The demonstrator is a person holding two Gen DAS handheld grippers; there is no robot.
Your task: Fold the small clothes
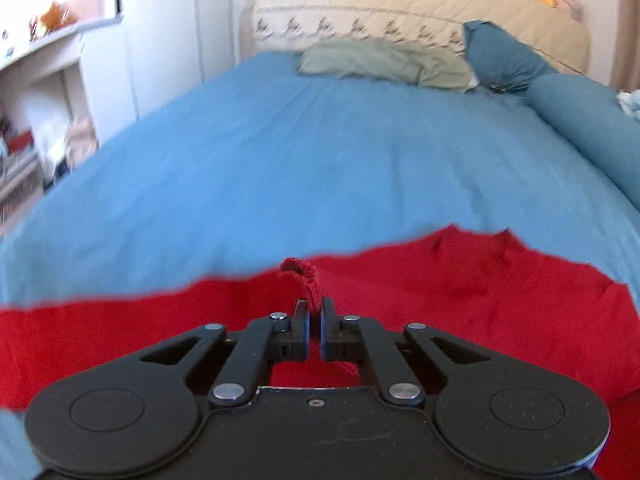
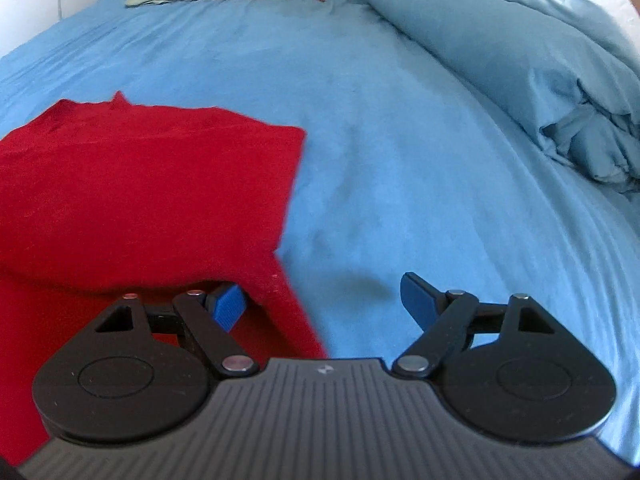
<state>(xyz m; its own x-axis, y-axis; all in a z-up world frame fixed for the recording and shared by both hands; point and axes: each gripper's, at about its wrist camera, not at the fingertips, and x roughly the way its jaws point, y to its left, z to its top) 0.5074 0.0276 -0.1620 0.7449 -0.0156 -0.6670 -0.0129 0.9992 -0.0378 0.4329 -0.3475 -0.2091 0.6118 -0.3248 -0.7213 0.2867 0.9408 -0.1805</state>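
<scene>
A red knit garment (image 1: pixel 460 300) lies on the blue bedsheet (image 1: pixel 280 160). My left gripper (image 1: pixel 315 312) is shut on a pinched fold of the red garment, and a small tuft of it sticks up past the fingertips. In the right wrist view the same red garment (image 2: pixel 140 200) lies spread at the left over the sheet (image 2: pixel 400 160). My right gripper (image 2: pixel 326 304) is open at the garment's right edge. Its left finger (image 2: pixel 228 304) sits against the red cloth, with a fold draped beside it. Its right finger (image 2: pixel 418 300) is over bare sheet.
A green pillow (image 1: pixel 384 62) and a teal pillow (image 1: pixel 508 56) lie at the headboard (image 1: pixel 400 4). A rolled teal duvet (image 2: pixel 480 52) and a light blue bundle (image 2: pixel 560 8) run along the right side. Shelves (image 1: pixel 36 120) stand left of the bed.
</scene>
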